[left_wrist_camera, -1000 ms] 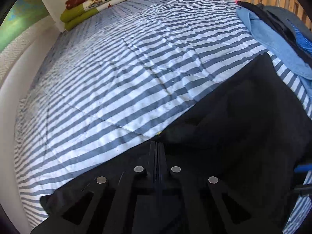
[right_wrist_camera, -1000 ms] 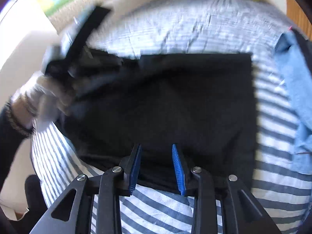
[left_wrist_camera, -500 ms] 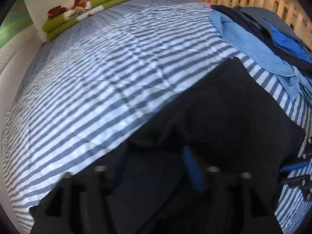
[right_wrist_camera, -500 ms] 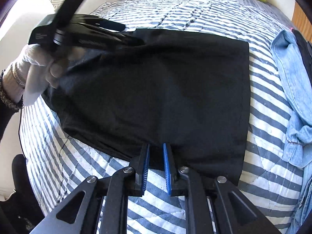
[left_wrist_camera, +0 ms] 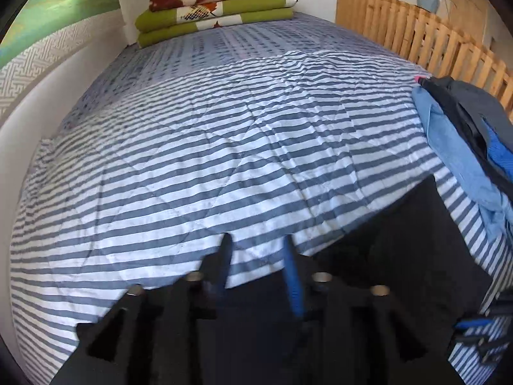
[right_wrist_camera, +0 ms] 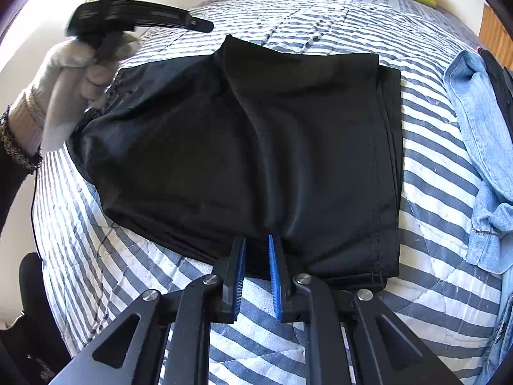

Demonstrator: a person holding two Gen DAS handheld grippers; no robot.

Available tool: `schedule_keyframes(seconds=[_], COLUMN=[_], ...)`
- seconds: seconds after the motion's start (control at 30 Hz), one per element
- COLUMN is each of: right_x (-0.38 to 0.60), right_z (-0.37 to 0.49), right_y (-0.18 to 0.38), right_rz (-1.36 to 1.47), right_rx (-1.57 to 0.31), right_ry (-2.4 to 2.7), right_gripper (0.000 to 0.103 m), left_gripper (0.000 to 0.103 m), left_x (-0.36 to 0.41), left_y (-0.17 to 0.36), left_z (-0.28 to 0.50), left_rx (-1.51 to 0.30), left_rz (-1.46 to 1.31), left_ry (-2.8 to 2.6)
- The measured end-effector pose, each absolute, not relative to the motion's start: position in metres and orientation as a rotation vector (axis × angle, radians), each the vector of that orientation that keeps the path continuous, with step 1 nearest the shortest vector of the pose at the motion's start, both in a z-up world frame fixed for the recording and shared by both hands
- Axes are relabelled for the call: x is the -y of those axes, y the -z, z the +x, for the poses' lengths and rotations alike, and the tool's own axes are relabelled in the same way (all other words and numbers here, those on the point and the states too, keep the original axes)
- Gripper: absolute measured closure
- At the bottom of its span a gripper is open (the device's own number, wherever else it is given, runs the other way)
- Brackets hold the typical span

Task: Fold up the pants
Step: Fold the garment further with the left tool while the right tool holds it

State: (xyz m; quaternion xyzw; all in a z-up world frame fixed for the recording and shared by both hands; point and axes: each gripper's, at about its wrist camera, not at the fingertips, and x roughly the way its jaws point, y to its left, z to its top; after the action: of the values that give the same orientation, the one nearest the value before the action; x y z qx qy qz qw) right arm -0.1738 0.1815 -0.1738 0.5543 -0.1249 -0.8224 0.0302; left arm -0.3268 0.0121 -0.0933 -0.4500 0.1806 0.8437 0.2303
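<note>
Striped blue-white quilt (left_wrist_camera: 224,160) covered the bed, wooden slat fence (left_wrist_camera: 433,41) along its far right side, folded green blankets (left_wrist_camera: 218,12) at the head. Black pants (right_wrist_camera: 256,147) lay folded in a rough rectangle mid-bed, creased down the middle. Denim and dark clothes pile (right_wrist_camera: 481,147) sat just beside the pants' right edge. Left gripper (left_wrist_camera: 258,250) was above the pants' far edge, jaws opening, nothing between them, only quilt showing through the gap. White-gloved left hand (right_wrist_camera: 67,93) gripped its handle. Right gripper (right_wrist_camera: 256,253) jaws were nearly together, pinching the pants' near hem.
</note>
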Motion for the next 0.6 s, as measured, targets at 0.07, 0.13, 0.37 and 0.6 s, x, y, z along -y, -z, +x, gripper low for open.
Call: schedule_keyframes(seconds=[0.07,0.13,0.37,0.6], right_x=[-0.203,-0.235,-0.311,-0.312], right_z=[-0.165,-0.164,-0.241,-0.283], right_y=[0.156,0.129,0.121,0.161], right_rz=[1.609,1.483,1.391,1.535], right_rx=[0.516,0.612,0.754,0.773], right_ry=[2.551,2.668,2.822,2.787], right_gripper=[0.090,0.087,0.061,0.072], left_gripper=[0.060,0.060,0.057,0.046], left_x=[0.005,0.026,0.105,0.145], left_y=[0.088,0.087,0.106,0.118], left_z=[-0.320,-0.314,-0.313,-0.341], left_rx=[-0.532,-0.558,-0.615,-0.581], left_rz=[-1.248,-1.273,-1.386,-1.422], left_ry=[-2.325,-2.323,-2.426,-2.537])
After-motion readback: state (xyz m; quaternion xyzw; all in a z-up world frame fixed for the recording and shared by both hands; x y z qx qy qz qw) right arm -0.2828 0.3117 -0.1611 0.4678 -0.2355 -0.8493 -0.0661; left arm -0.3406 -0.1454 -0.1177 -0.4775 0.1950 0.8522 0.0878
